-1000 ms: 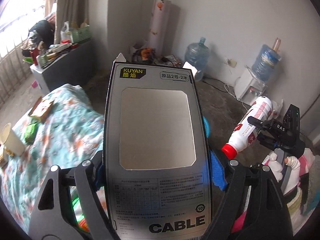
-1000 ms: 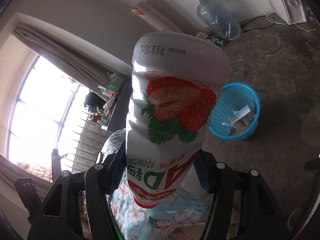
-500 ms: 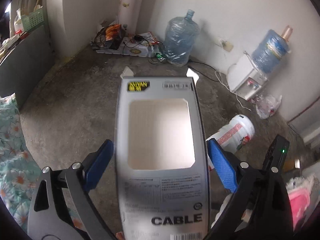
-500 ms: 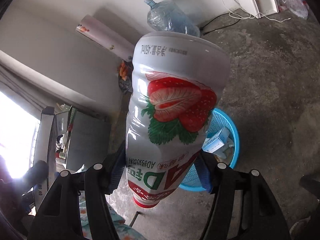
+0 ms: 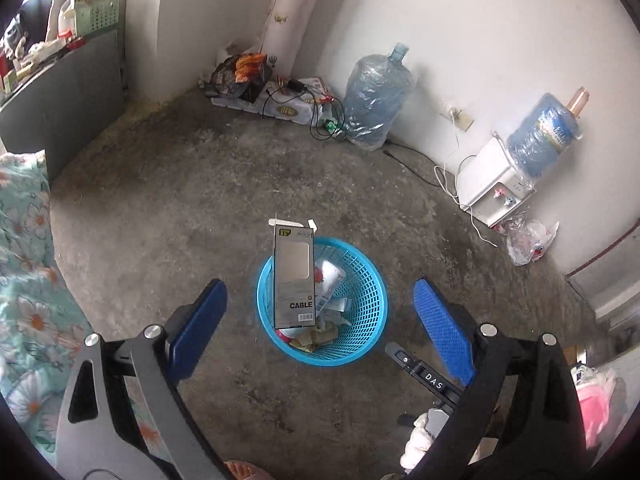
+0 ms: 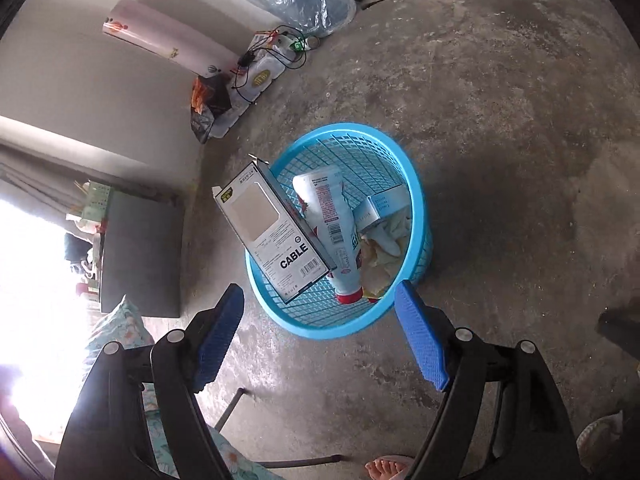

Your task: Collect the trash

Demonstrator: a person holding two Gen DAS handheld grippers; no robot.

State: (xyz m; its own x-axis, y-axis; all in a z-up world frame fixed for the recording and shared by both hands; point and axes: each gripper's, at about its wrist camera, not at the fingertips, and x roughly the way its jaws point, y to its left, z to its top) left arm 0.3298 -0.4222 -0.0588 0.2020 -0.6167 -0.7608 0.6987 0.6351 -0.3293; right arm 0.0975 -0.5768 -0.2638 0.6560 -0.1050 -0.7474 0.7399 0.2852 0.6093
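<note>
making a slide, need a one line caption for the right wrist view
Open right gripper above the blue basket, cable box and bottle dropped in.

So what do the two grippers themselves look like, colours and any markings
Both match: black angular finger arms with triangular cut-outs and round silver screws, tipped with blue textured pads. The left gripper shows this in its own view, the right gripper in its own. The left view also shows part of the right gripper's body, a black bar printed DAS, above what looks like a white glove.
</note>
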